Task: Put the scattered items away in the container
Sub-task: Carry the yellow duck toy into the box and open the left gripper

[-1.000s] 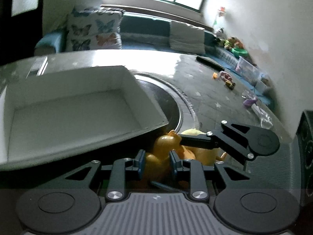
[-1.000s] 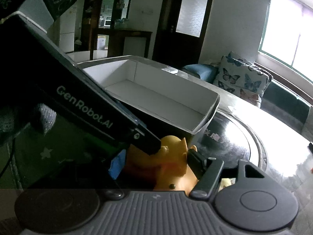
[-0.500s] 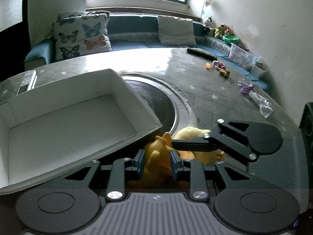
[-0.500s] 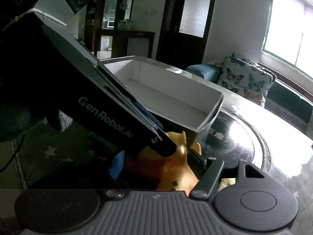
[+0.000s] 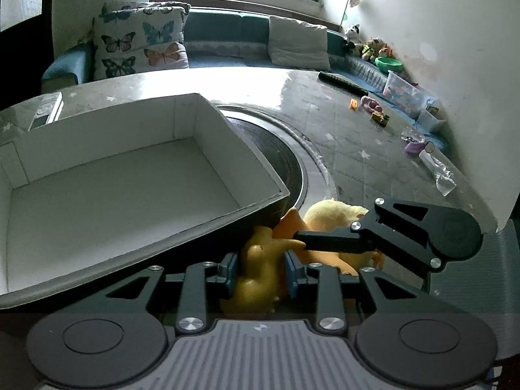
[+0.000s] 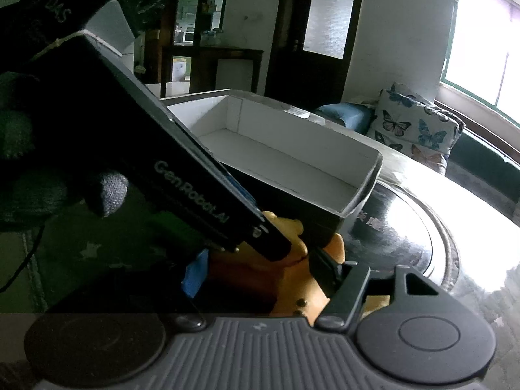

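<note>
My left gripper [image 5: 260, 269] is shut on a yellow rubber duck [image 5: 260, 279], held just below the near rim of the white cardboard box [image 5: 48, 149], which has nothing in it. My right gripper [image 6: 256, 273] is shut on an orange toy duck [image 6: 292, 286]; its black fingers [image 5: 331, 240] also show in the left wrist view, reaching in from the right. A pale yellow plush toy [image 5: 331, 213] lies behind the ducks. The left gripper's body [image 6: 162, 162] crosses the right wrist view and hides part of the orange duck. The box [image 6: 292, 162] shows there too.
A round black turntable [image 5: 286, 159] sits in the table beside the box. Small toys [image 5: 370, 104], a purple item [image 5: 414, 146] and a plastic bag [image 5: 438, 172] lie far right. A remote [image 5: 45, 110] lies behind the box. A sofa with cushions [image 5: 139, 45] stands beyond.
Both grippers have risen with their ducks, so the box now shows from higher up and more of its floor is in view. Both grips are unchanged.
</note>
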{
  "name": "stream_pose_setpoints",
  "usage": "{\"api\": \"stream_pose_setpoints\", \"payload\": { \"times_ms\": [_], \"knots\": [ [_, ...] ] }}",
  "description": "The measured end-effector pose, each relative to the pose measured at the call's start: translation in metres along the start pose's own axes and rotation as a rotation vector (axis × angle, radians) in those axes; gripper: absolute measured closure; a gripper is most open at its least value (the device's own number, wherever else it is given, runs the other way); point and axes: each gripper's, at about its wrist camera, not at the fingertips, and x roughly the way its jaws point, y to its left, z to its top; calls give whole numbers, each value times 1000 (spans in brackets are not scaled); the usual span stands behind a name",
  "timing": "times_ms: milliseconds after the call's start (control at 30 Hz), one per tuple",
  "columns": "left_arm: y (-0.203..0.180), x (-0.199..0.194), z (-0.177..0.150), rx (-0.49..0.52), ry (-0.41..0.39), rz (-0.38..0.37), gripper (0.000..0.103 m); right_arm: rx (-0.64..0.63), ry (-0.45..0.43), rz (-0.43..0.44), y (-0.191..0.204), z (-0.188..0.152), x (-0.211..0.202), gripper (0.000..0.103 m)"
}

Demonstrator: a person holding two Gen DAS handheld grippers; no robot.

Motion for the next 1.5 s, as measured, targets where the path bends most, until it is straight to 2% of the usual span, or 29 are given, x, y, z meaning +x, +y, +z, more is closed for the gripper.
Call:
{"api": "stream_pose_setpoints", "payload": {
  "times_ms": [400,800,1067,1167,1233,1300,1500],
  "knots": [
    [15,-25,0,-152,-35,-12,74,56,-24,54,-6,4,-3,45],
    [32,-41,38,-268,-131,-37,75,49,-110,28,-30,38,-1,54],
    [58,-6,66,-373,-142,-32,75,58,-77,-4,-60,66,37,54],
    [70,12,73,-426,-122,-49,78,78,-36,-20,-72,71,55,54],
    [76,25,75,-447,-104,-53,86,94,-8,-28,-79,73,67,54],
    [81,37,76,-464,-89,-56,87,113,15,-22,-84,72,76,56],
    [91,52,74,-470,-59,-6,85,134,3,-19,-88,69,75,56]
  ]
}}
